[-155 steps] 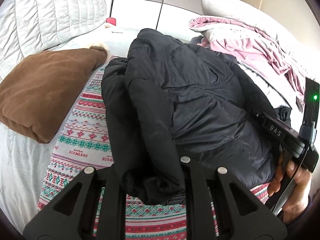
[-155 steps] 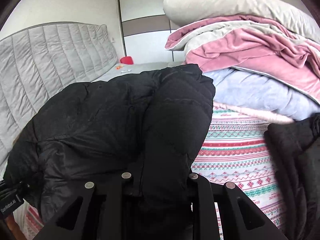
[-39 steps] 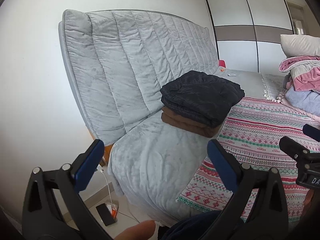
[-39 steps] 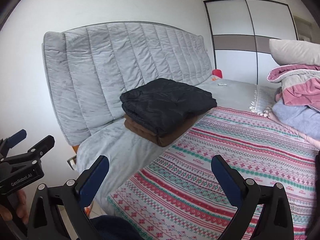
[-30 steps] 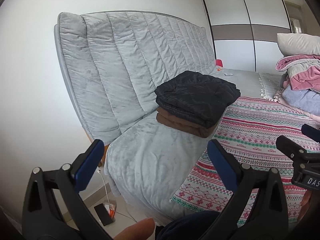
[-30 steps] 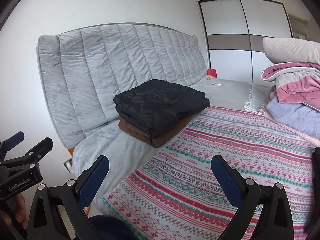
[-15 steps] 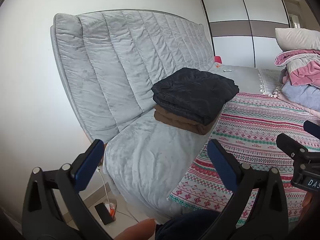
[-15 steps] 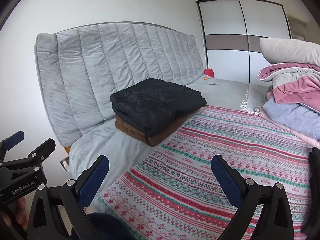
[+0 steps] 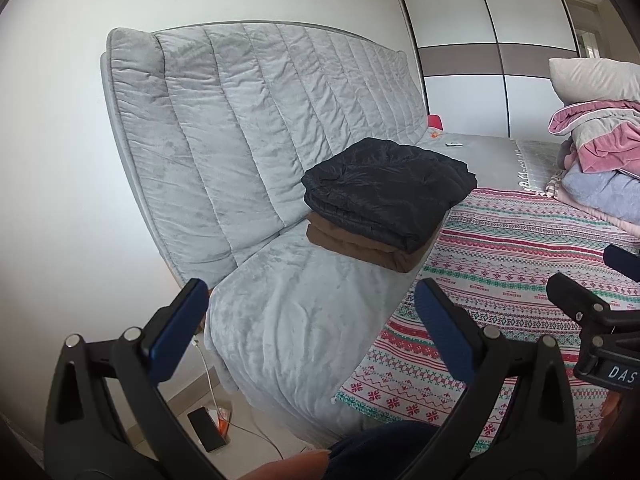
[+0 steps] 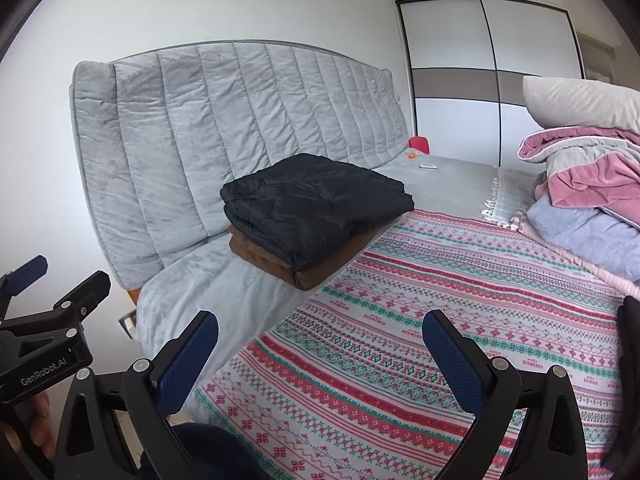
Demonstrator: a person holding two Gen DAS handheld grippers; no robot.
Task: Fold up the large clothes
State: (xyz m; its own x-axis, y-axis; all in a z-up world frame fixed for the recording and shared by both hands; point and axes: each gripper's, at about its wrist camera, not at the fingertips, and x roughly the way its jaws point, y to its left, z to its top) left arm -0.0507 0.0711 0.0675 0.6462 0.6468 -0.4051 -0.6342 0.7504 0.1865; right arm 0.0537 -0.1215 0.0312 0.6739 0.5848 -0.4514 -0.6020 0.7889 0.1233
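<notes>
Holding both tools back from the bed, we had the left hand-held gripper (image 9: 310, 320) spread wide with nothing between its blue pads (image 9: 182, 326), and the right hand-held gripper (image 10: 320, 356) just as wide and just as empty. Beyond them lay the patterned blanket (image 10: 460, 312), bare on its near part. Farther off, toward the left by the grey padded headboard (image 9: 248, 120), the black jacket (image 9: 384, 196) sat folded into a compact block on top of a folded brown garment (image 9: 360, 248), its edges roughly squared with the piece below.

We judged that fold finished, so the step in hand was fetching the next garment. At the right edge of the right wrist view a dark piece of cloth (image 10: 630, 340) showed, though we could not tell what it was. To do it well, we would have taken it by two matching corners and spread it flat on the blanket, well apart from the stack.
</notes>
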